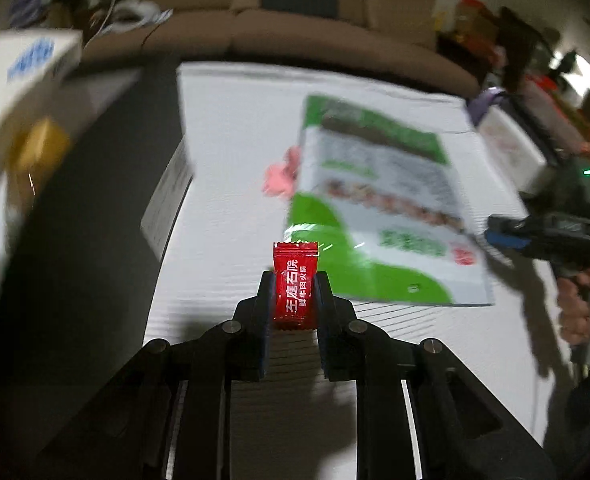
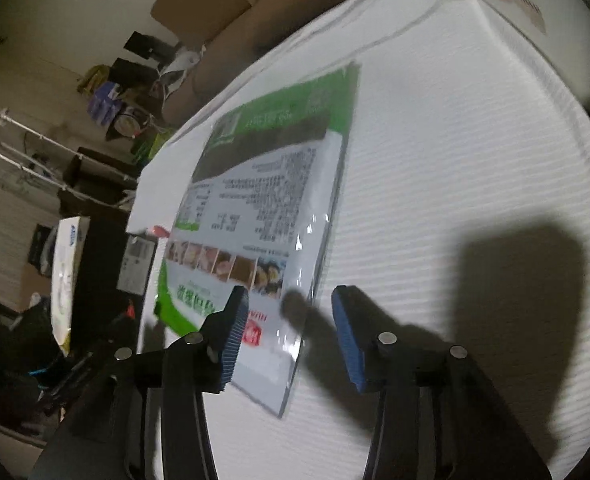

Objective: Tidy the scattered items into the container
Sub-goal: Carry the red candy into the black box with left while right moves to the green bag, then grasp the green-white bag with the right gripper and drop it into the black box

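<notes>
The small red foil sachet with white lettering point(image 1: 295, 286) sits pinched between the pads of the left hand-held gripper point(image 1: 295, 296), low centre of the left wrist view, lifted above the white ribbed bench point(image 1: 223, 208). So one item is in hand but not yet stowed. The white cardboard box point(image 1: 11, 92) at the upper left looks like the container, though blur hides its inside. Left to do: the large flat green-and-white plastic food pouch point(image 2: 263, 208) lies on the bench, and a small pink thing point(image 1: 281, 178) peeks out beside it. The right hand-held gripper point(image 2: 291, 336) hovers over the pouch's near corner, jaws apart, holding nothing.
</notes>
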A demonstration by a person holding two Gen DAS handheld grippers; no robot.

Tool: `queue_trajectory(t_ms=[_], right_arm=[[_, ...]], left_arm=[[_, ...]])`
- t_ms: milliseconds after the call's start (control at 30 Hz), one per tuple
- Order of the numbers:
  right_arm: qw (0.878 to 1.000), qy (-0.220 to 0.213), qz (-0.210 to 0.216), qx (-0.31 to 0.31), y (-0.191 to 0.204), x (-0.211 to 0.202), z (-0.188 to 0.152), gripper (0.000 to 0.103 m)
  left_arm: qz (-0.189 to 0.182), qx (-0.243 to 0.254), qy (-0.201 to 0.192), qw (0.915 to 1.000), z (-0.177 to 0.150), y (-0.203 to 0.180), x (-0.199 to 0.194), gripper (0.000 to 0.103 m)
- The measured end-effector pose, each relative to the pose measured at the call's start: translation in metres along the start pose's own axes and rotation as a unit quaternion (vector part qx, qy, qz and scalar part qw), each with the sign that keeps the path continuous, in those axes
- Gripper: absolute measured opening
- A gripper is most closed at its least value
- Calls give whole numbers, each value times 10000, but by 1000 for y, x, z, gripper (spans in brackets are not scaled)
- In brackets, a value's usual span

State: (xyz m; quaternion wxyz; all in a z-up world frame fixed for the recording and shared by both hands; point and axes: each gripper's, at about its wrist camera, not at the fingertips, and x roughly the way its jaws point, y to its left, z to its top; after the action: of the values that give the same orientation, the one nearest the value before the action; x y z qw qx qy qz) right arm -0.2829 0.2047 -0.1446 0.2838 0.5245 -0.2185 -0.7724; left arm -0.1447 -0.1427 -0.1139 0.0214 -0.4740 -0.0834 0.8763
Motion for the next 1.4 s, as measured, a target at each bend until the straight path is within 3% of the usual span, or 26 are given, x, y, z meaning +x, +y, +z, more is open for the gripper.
queue_trajectory(t_ms=[167,267,467,500,600,767,800,867,900,933,1000,1067,1133,1200,1400], right_arm=[[9976,-247,584,281,-2,11,4,74],[9954,-357,776,432,-4,13,6,74],[9963,-348,708,351,-2,13,6,74],[9965,-342,680,337,-1,14,5,74],[9961,-401,696,373,2,14,3,79],[9932,-421,946,531,5,14,1,87],[9919,-412,1048,590,4,15,1,87],[9866,-388,1388,769,2,17,0,87],[9829,-378,1569,882,1,18,-1,86],[9796,-350,1723,976,1,20,-3,86],[9781,-268,1826,960,5,25,-5,85],[9809,-183,1766,797,13,30,-5,84],[9793,-47,1888,735,19,36,-7,82],[9740,76,2120,800,21,43,-10,78],[9867,259,1485,615,34,46,-7,79]], left_arm=[[4,65,236,9997,-8,4,20,17],[-18,81,261,9996,-6,-1,15,17],[502,421,-315,9974,35,-19,-96,17],[644,511,-285,9962,40,-16,-111,17],[1559,494,-373,9858,41,10,-143,17],[2381,-12,-399,9704,19,65,-157,21],[2419,-96,-473,9691,16,68,-159,27],[2226,-284,-589,9727,19,67,-162,55],[2209,-321,-660,9725,22,64,-162,77],[2241,-316,-783,9709,24,58,-164,88],[2151,-175,-1035,9709,27,38,-167,88],[1718,68,-1126,9786,22,18,-166,89],[1201,335,-1041,9867,18,-4,-157,89],[997,525,-888,9897,18,-24,-143,89],[530,831,-376,9944,15,-60,-85,85]])
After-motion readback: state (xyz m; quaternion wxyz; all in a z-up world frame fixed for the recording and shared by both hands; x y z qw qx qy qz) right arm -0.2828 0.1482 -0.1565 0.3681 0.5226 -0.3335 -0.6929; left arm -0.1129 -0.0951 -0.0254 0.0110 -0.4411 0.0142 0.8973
